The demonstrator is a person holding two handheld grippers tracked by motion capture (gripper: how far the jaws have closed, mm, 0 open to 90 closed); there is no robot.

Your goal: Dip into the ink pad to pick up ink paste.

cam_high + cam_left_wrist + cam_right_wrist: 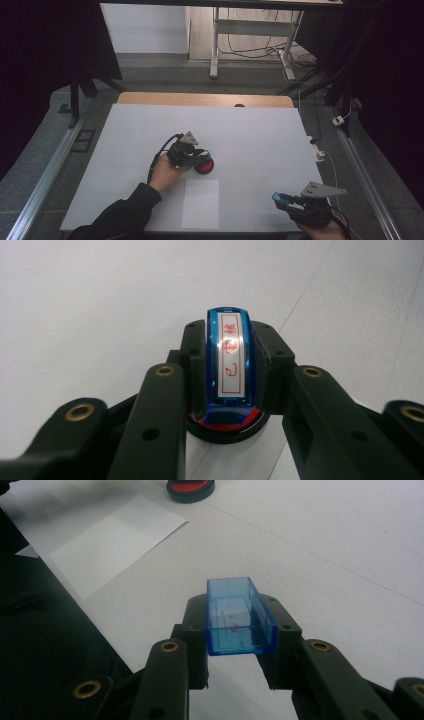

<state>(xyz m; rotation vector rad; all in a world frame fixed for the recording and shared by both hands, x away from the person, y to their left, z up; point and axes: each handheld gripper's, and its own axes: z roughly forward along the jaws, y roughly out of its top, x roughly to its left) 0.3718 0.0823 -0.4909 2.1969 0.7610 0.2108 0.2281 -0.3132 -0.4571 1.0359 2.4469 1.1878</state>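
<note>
Left gripper view: left hand-held gripper (pixel 227 365) clamps the blue stamp (pixel 228 360) onto the red ink pad (pixel 204 164) mid-table, right hand-held gripper (pixel 235 630) grips its blue cap (pixel 239 617); press square, lift straight, then stamp the paper sheet (pixel 200 203).

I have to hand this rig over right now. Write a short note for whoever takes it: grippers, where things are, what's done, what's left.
Left gripper: shut on the blue stamp, held down on the red ink pad at mid-table.
Right gripper: shut on the stamp's clear blue cap, held above the table's near right corner.
White paper sheet: flat at the near edge, looks blank.
Done: cap off, stamp at the pad.
Left, probably: stamp the sheet, refit the cap, set it down.
</note>
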